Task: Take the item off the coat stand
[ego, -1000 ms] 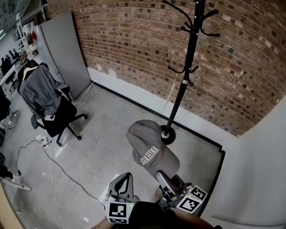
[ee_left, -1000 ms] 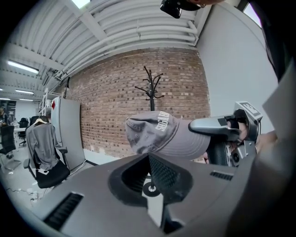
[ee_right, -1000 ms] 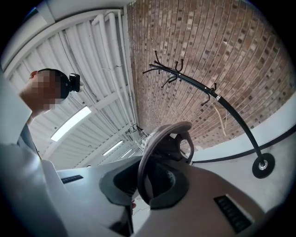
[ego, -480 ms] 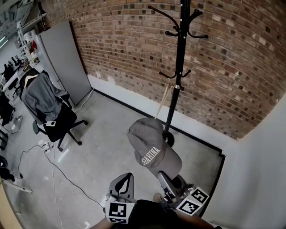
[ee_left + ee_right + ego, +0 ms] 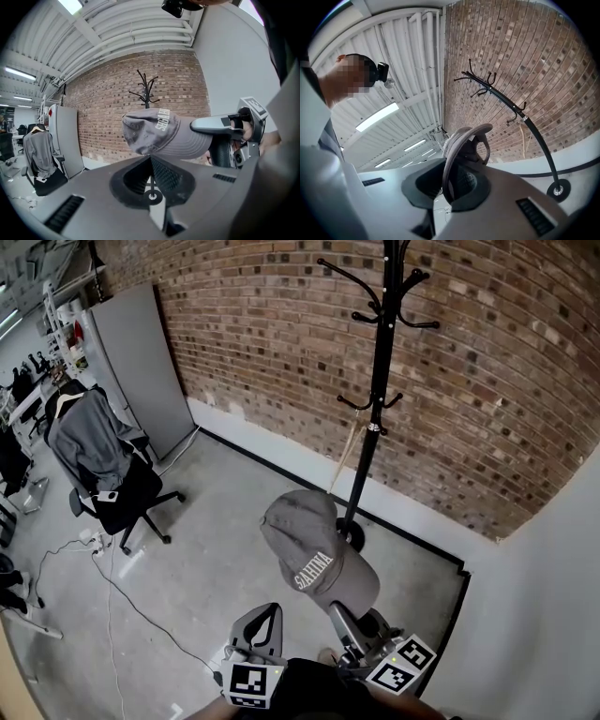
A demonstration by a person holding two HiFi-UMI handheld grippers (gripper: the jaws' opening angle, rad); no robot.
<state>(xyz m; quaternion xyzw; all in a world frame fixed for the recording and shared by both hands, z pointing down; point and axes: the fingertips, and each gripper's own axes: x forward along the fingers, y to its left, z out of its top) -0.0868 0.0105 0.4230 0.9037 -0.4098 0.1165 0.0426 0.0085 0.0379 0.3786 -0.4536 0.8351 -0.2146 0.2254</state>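
Against the brick wall [image 5: 272, 343] at the top stood the coat stand [image 5: 375, 418], and at lower centre the right gripper [image 5: 343, 617] clamped the grey cap [image 5: 314, 554] by its brim, the left gripper [image 5: 265, 617] closed and empty.

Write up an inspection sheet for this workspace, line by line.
Surface: bare concrete floor.
Job's things: grey cap held off the coat stand; the hooks in view carry no clothing.
Clutter: nothing seen near the stand.
Claws: right claw shut on the cap's brim; left claw shut, empty.
Cables: white cable trailing across the floor near the office chair.
Surroundings: brick wall, grey panel, jacket draped over the chair.
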